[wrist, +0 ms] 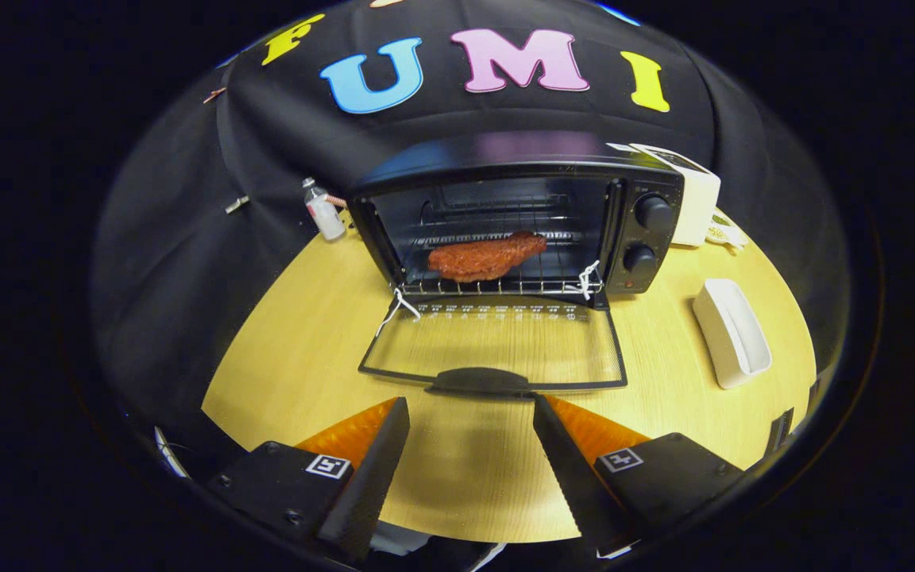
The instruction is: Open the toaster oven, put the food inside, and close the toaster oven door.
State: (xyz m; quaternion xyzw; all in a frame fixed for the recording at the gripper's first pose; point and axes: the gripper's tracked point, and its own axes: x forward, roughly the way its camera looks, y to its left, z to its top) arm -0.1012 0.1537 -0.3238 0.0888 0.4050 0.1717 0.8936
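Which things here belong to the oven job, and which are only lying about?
Job: toaster oven, its open door, steak on the rack, open gripper.
Lying about: small bottle, white tray, white box.

Toaster oven (517,163): glossy black shell, thin wire rack (505,284), clear glass door (497,345) folded flat. Surface (291,357): pale wood grain, smooth, matt. White dish (731,334) at right: smooth, plastic-looking. Fingers (469,409) apart, inner faces finely ridged.
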